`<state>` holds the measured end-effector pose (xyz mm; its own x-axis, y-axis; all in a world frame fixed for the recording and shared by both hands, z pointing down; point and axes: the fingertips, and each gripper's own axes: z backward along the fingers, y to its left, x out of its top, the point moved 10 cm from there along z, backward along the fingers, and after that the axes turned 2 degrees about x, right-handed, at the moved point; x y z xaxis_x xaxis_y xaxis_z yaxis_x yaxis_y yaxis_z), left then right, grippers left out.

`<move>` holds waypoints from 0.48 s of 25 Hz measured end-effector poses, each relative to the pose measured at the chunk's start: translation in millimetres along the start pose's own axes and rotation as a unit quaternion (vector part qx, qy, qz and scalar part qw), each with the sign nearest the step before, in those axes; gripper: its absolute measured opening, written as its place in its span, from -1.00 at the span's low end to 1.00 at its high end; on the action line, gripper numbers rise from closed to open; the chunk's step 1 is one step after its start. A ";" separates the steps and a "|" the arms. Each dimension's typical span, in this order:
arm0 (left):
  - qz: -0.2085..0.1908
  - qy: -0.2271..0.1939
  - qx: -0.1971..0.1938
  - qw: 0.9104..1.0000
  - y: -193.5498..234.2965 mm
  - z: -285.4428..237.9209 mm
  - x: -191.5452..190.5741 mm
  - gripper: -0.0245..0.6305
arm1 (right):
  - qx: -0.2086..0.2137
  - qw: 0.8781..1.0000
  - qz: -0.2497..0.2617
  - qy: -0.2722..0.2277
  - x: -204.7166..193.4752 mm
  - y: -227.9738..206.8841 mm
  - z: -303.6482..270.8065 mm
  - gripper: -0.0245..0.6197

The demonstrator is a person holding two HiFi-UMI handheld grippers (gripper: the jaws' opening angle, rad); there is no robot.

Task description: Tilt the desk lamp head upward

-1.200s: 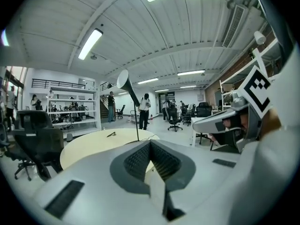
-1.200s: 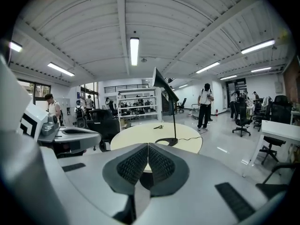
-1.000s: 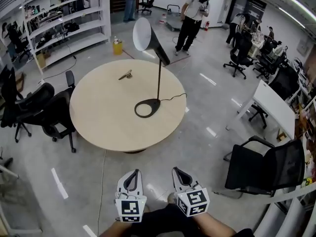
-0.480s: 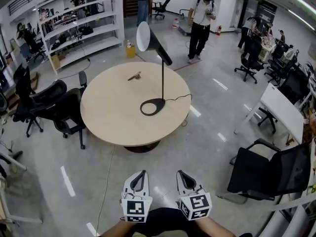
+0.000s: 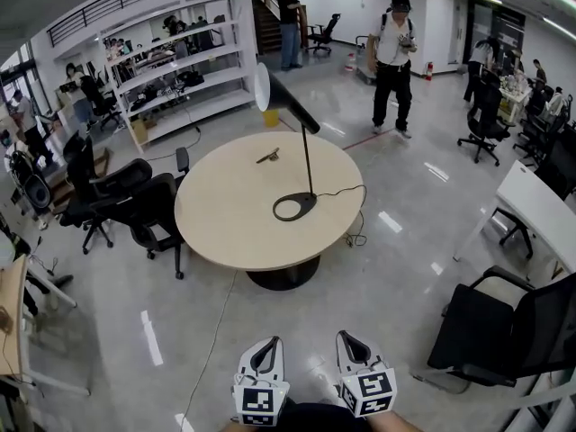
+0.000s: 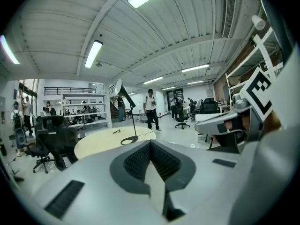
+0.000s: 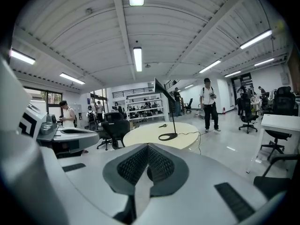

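A black desk lamp (image 5: 306,156) stands on a round beige table (image 5: 225,232). Its ring base (image 5: 295,207) rests near the table's right side, and its cone head (image 5: 274,93) with a white inside points to the upper left. The lamp also shows far off in the left gripper view (image 6: 126,121) and in the right gripper view (image 7: 168,111). My left gripper (image 5: 267,349) and right gripper (image 5: 351,343) hang low at the bottom of the head view, well short of the table. Both are shut and hold nothing.
A small dark object (image 5: 267,157) lies on the table's far side. Black office chairs (image 5: 135,210) stand left of the table, another chair (image 5: 504,327) at the right. A white desk (image 5: 540,205) is at the right. Shelves (image 5: 180,70) line the back. A person (image 5: 393,57) stands beyond the table.
The view has shifted: the table and lamp now sit further right and lower in the head view, and both grippers have drifted slightly right. The grippers stay shut.
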<state>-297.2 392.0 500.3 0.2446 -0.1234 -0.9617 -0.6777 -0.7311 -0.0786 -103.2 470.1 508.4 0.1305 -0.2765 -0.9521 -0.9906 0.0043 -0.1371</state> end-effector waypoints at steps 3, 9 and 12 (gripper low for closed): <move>0.008 0.011 0.007 1.000 -11.6 10.0 -16.1 -0.78 | 0.009 1.000 0.004 0.002 -14.2 2.0 10.0 -0.88; 0.006 0.009 0.002 1.000 -36.1 21.6 -25.4 -0.78 | 0.009 1.000 0.007 0.006 -28.8 0.6 35.2 -0.88; 0.002 0.003 -0.001 1.000 -47.5 25.4 -19.8 -0.78 | 0.003 1.000 0.009 0.004 -26.6 -6.8 46.9 -0.88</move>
<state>-287.5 446.1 516.5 0.2458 -0.1303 -0.9605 -0.6778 -0.7315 -0.0743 -97.9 522.4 521.9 0.1131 -0.2835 -0.9523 -0.9924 0.0155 -0.1224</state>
